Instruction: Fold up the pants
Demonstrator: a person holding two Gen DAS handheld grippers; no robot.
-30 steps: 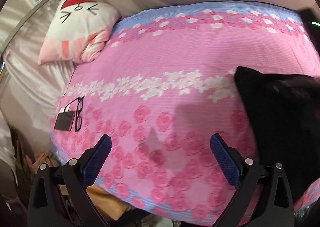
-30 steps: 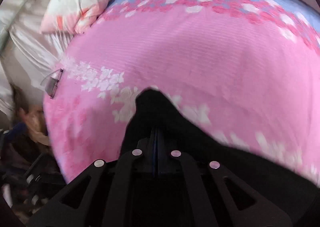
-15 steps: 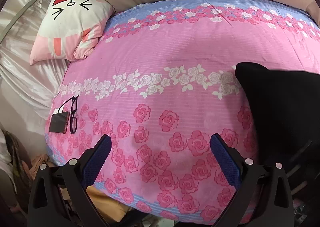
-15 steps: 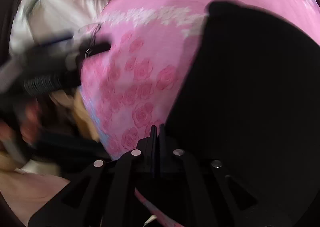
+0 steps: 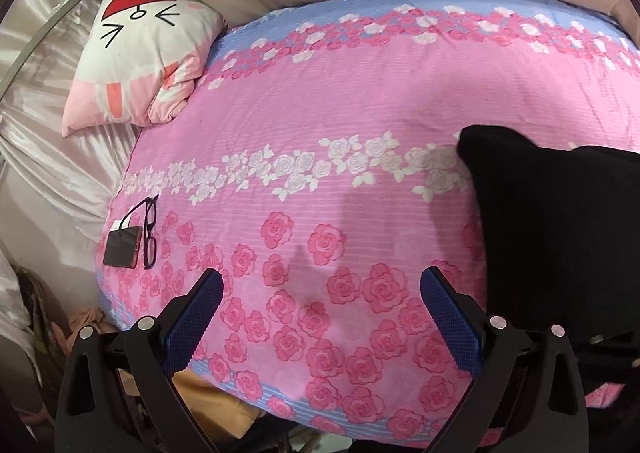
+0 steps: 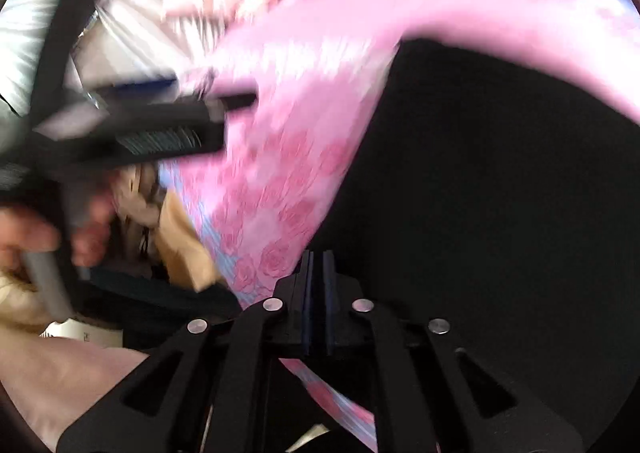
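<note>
Lying on the bed's rose-patterned pink cover, the black pants fill the right side of the left wrist view, one pointed corner reaching up over the band of white roses. The left tongs hang above the bare cover with their blue pads spread wide and nothing between them; the pants lie just beside the right-hand pad, apart from it. In the blurred right wrist view, the right tongs are pressed together, and the dark cloth spreads up and to the right from their tips; whether a fold is pinched between them cannot be told. Glasses and a small dark case rest near the cover's left edge, well apart from the pants. A cartoon pillow sits at the far left.
</note>
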